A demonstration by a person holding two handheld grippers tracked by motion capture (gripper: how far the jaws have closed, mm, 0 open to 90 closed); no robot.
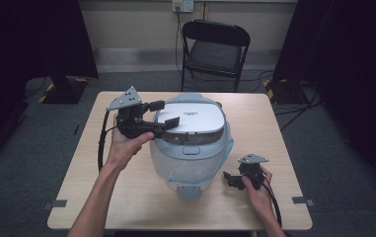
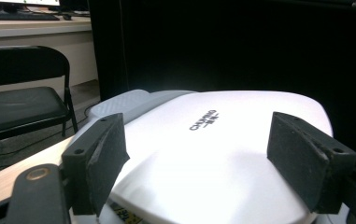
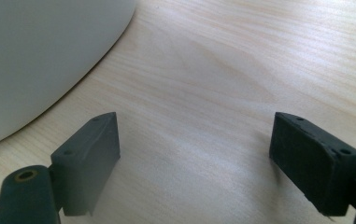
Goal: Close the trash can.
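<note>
Right gripper (image 3: 194, 158) with jaws wide apart and nothing between them, wooden table (image 3: 241, 70) beneath, pale rounded tub (image 3: 35, 56) at ten o'clock

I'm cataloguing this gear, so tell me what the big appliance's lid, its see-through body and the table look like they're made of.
The lid looks like smooth white plastic with a slight gloss, since light glares off it. The body seems to be translucent plastic with a bluish tint, cloudy rather than clear. The table looks like pale wood or wood-look laminate with visible grain; which one I cannot tell.

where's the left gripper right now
In the high view the left gripper hovers open at the left edge of the white lid, across the table from the right gripper.
</note>
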